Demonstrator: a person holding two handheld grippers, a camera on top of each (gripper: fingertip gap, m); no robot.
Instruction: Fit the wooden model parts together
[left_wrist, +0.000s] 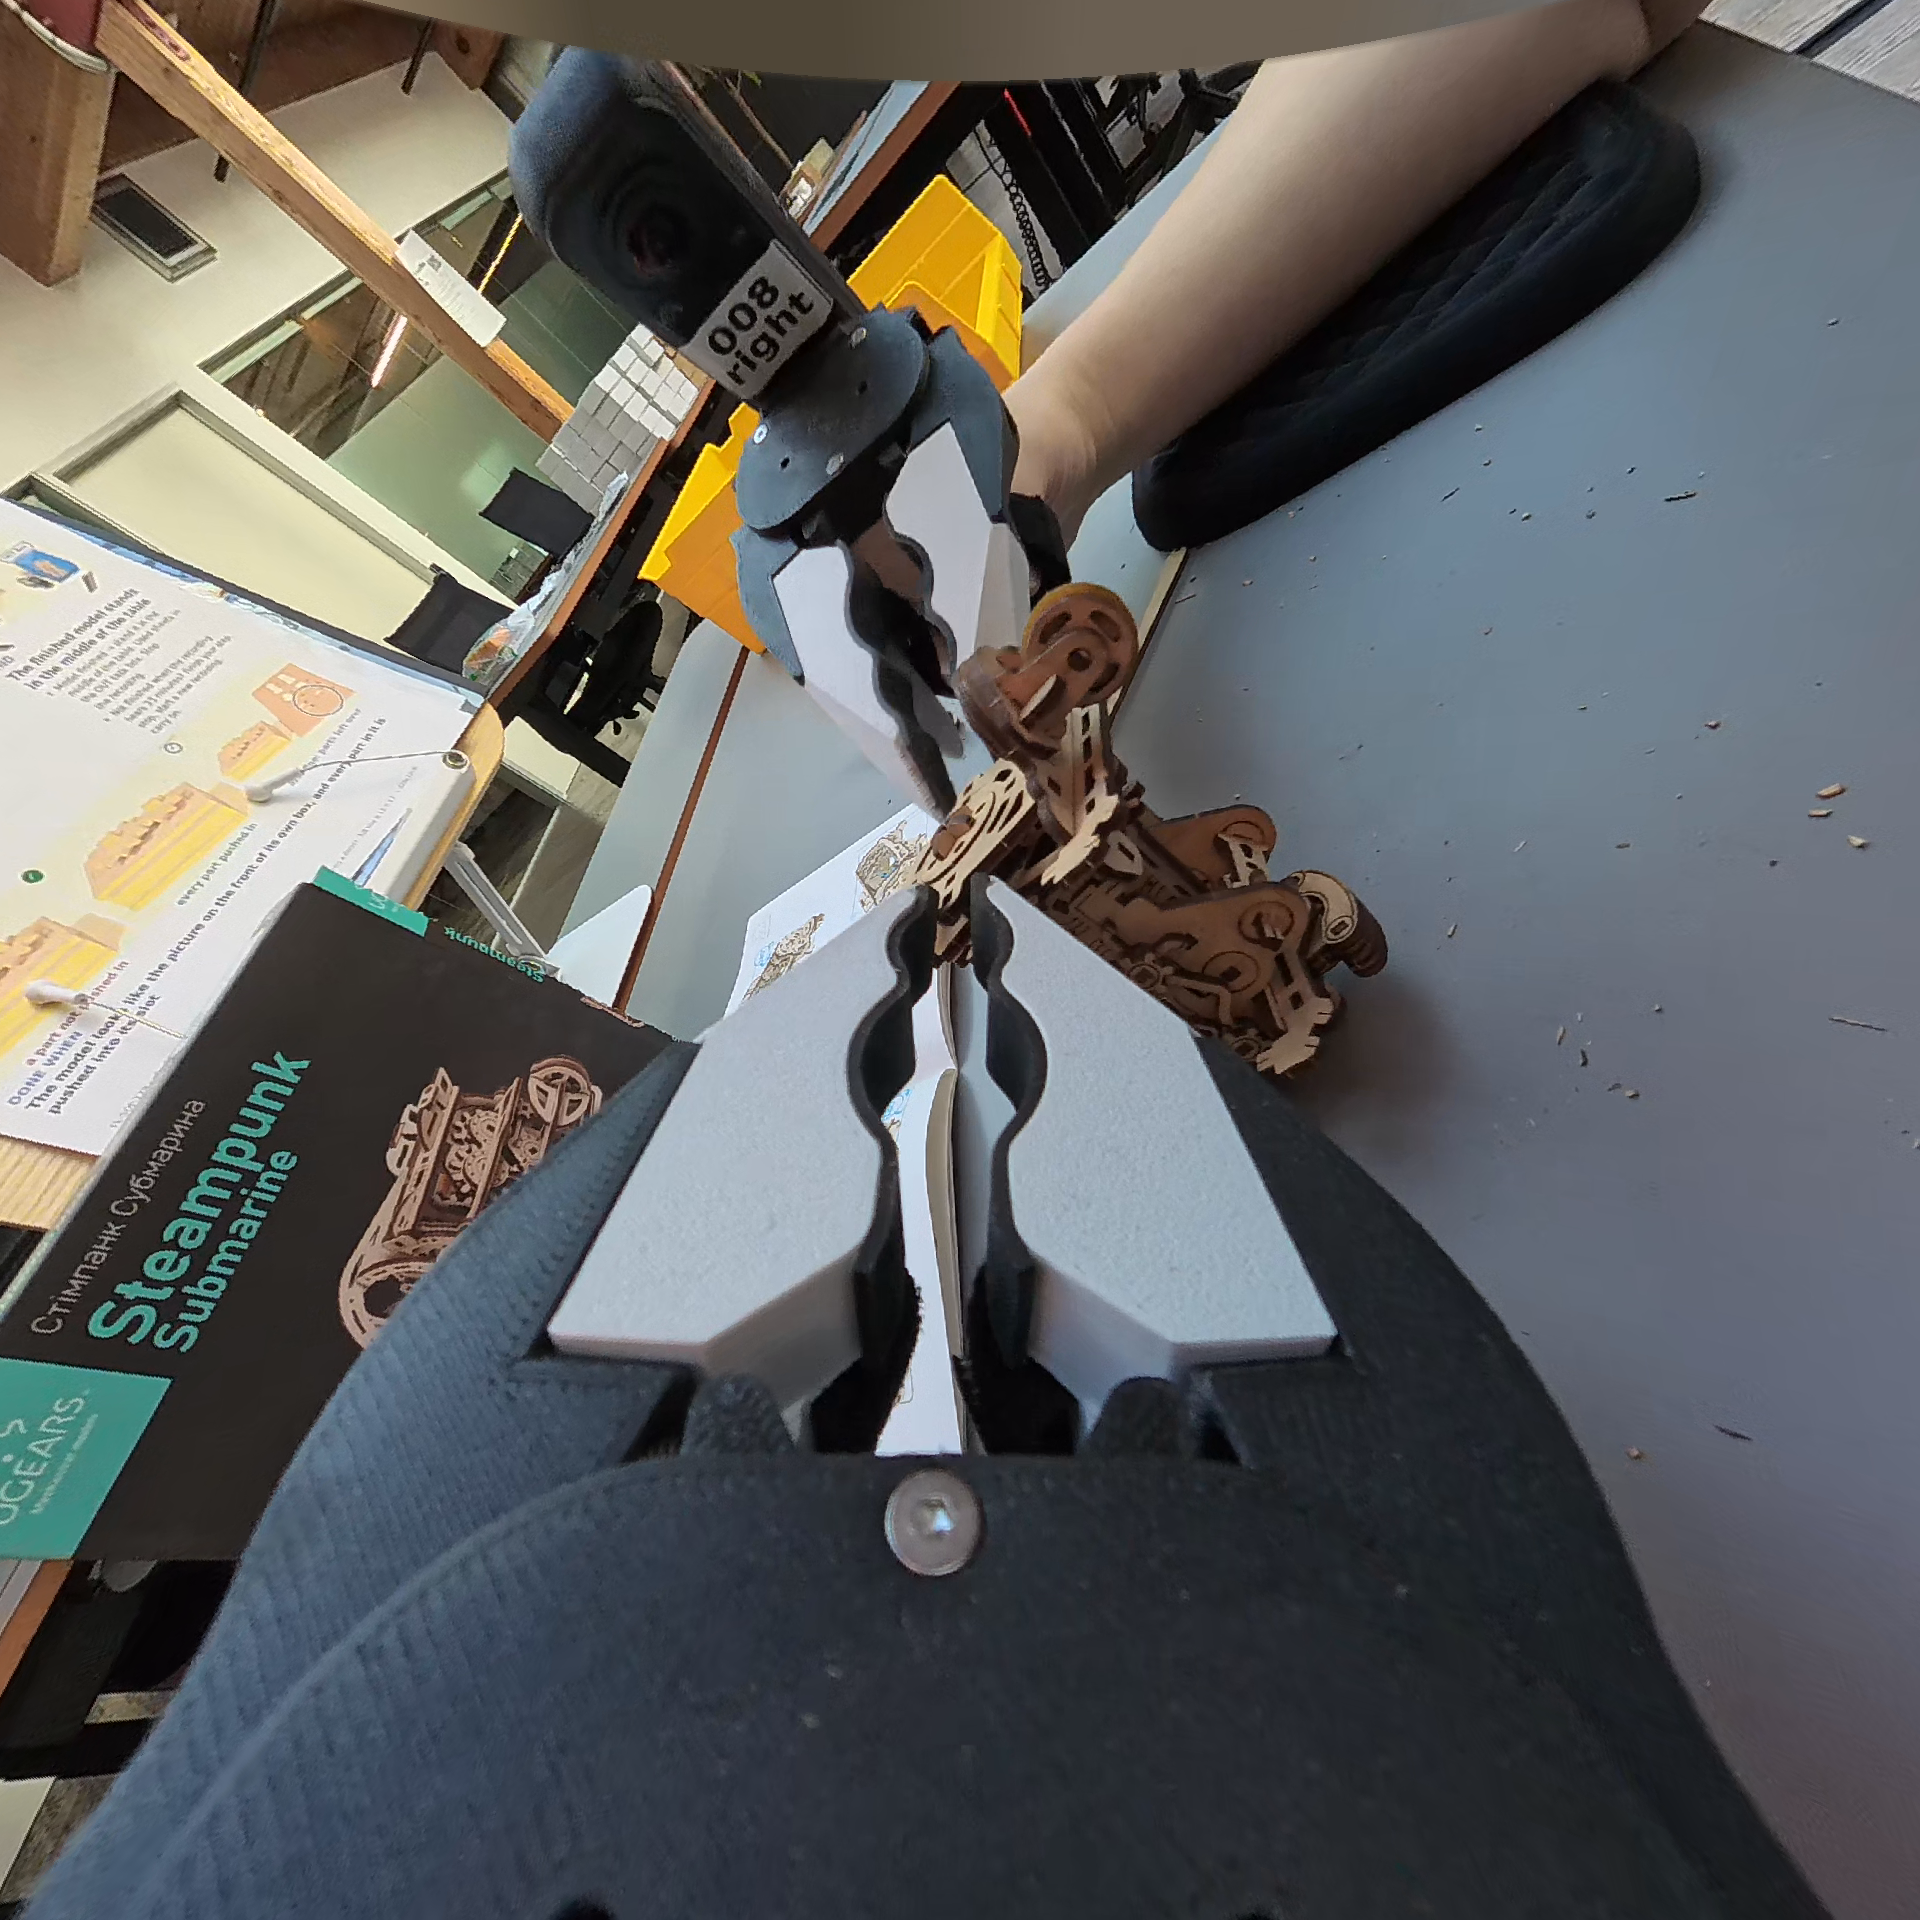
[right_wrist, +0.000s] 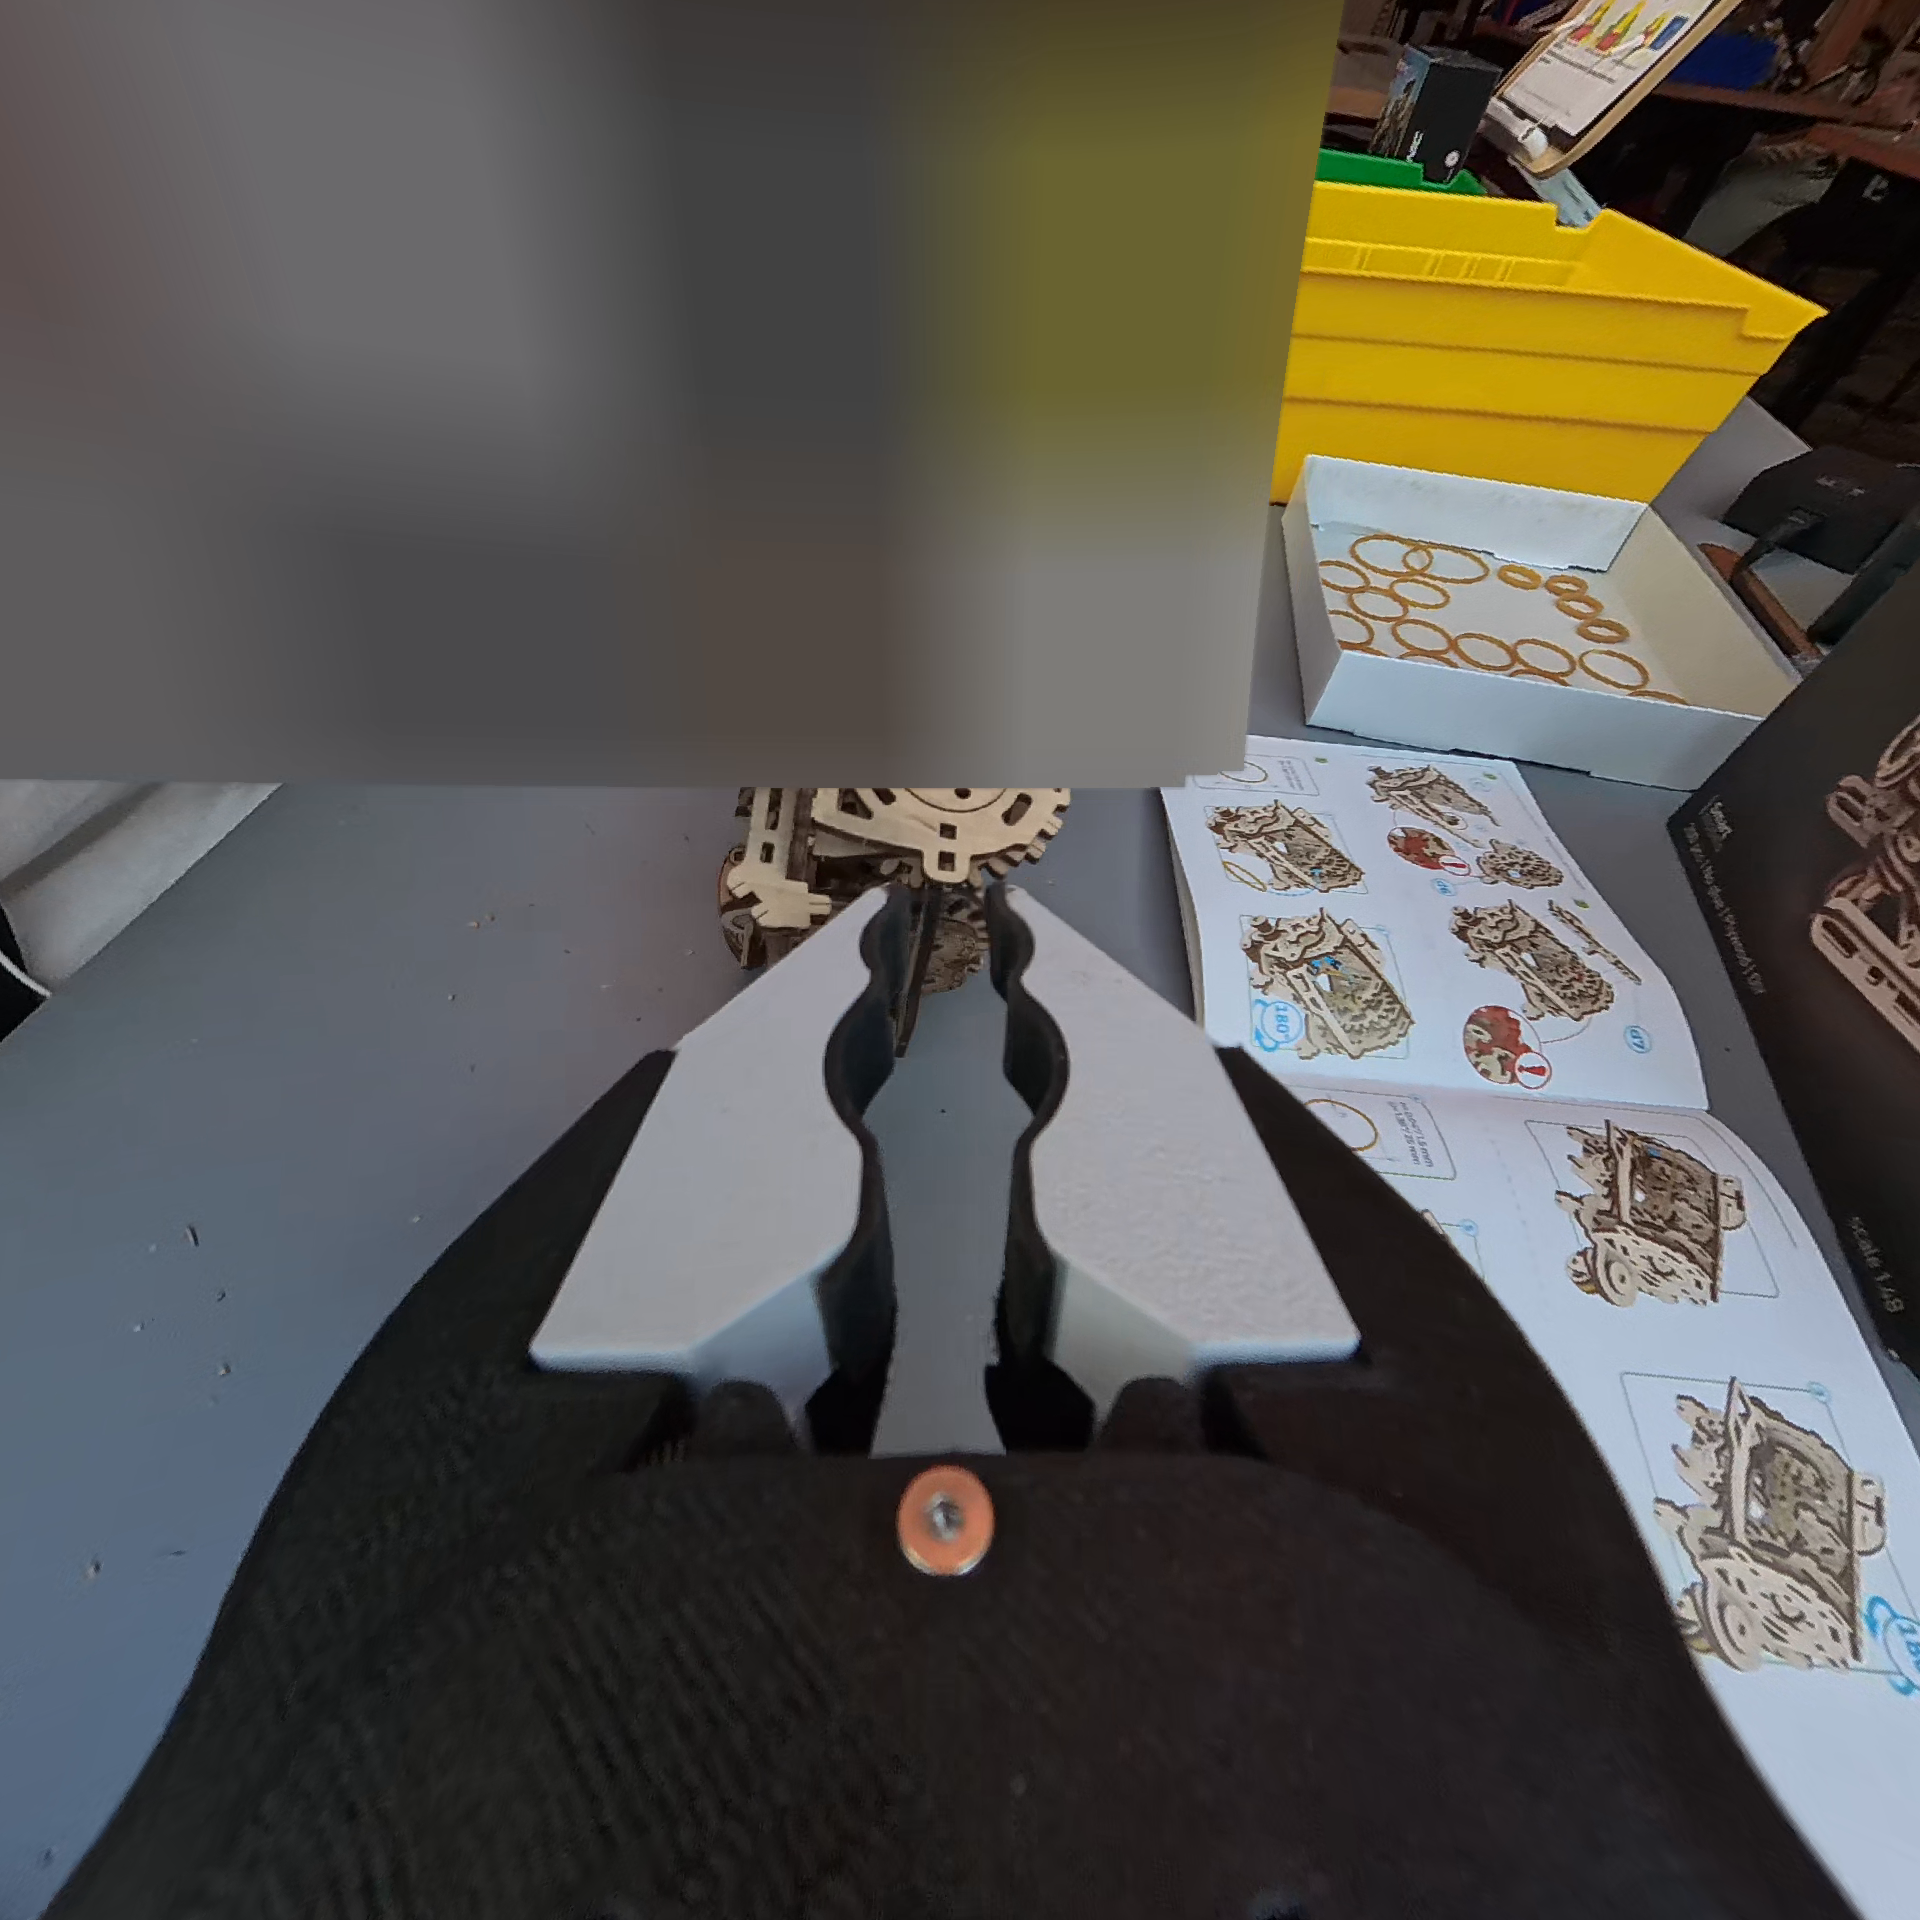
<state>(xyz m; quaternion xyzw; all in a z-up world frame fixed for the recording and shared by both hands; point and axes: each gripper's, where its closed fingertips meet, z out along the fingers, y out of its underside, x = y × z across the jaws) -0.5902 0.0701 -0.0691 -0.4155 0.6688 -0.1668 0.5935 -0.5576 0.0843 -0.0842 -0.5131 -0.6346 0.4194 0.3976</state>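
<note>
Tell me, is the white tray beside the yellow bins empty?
No: in the right wrist view the white tray in front of the yellow bins holds many thin tan rings.

A large blurred patch covers the upper left of the right wrist view and hides the top of the wooden model (right_wrist: 914, 831). The instruction booklet (right_wrist: 1455, 987) and the black box (right_wrist: 1829, 935) run past the right edge. The left claw (left_wrist: 951, 904) hides the model's near end.

One wooden model (left_wrist: 1143, 862), two grippers (left_wrist: 948, 894) (right_wrist: 940, 904), one booklet (right_wrist: 1455, 987).
</note>
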